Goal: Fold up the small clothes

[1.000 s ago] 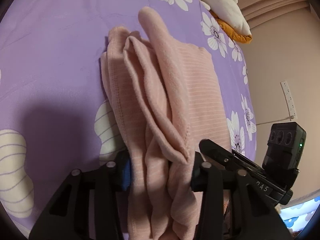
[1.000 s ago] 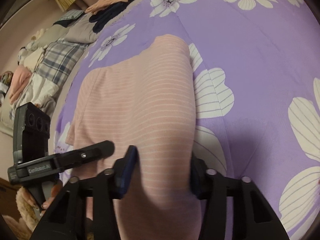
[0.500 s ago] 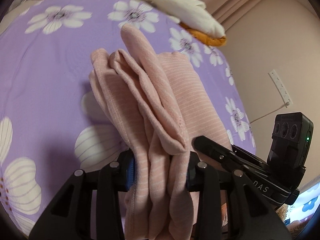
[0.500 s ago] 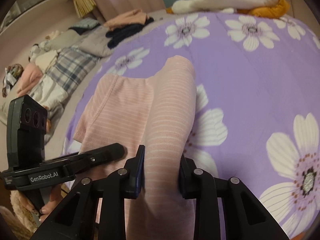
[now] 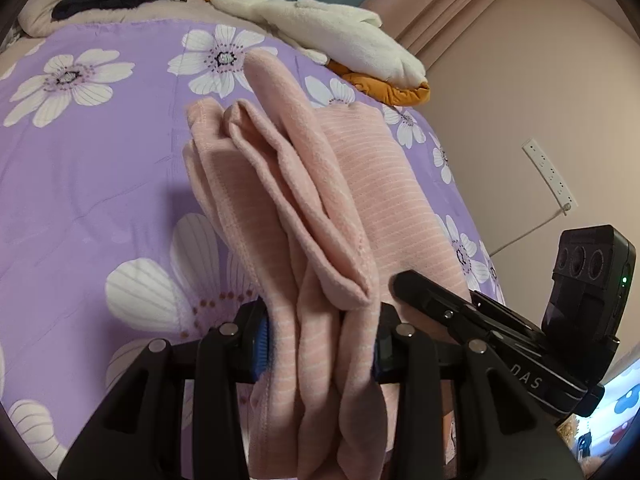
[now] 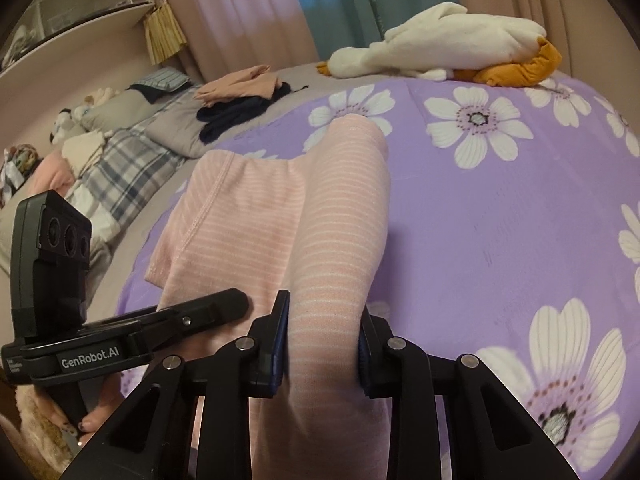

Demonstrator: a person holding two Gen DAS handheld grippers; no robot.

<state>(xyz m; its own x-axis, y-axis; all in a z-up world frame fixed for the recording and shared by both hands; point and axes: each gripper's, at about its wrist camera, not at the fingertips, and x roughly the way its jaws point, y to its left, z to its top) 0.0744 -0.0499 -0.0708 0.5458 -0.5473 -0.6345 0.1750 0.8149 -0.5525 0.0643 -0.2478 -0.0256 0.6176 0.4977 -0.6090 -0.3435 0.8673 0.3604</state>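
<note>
A pink garment with thin white stripes (image 5: 320, 208) is folded into several layers and held up over a purple flowered blanket (image 5: 88, 184). My left gripper (image 5: 320, 340) is shut on its bunched near end. My right gripper (image 6: 322, 344) is shut on the other near corner of the same garment (image 6: 304, 216), which drapes away from the jaws toward the blanket (image 6: 500, 220). The two grippers are side by side; the right one shows in the left wrist view (image 5: 500, 328) and the left one in the right wrist view (image 6: 132, 340).
A white and orange plush toy (image 6: 440, 52) lies at the far edge of the bed. Folded pink and dark clothes (image 6: 240, 96) and plaid bedding (image 6: 120, 168) lie far left. A wall with a power strip (image 5: 550, 178) stands to the right.
Both grippers have risen and tilted up with the pink garment, lifting it off the blanket; more of the room beyond the bed has come into view.
</note>
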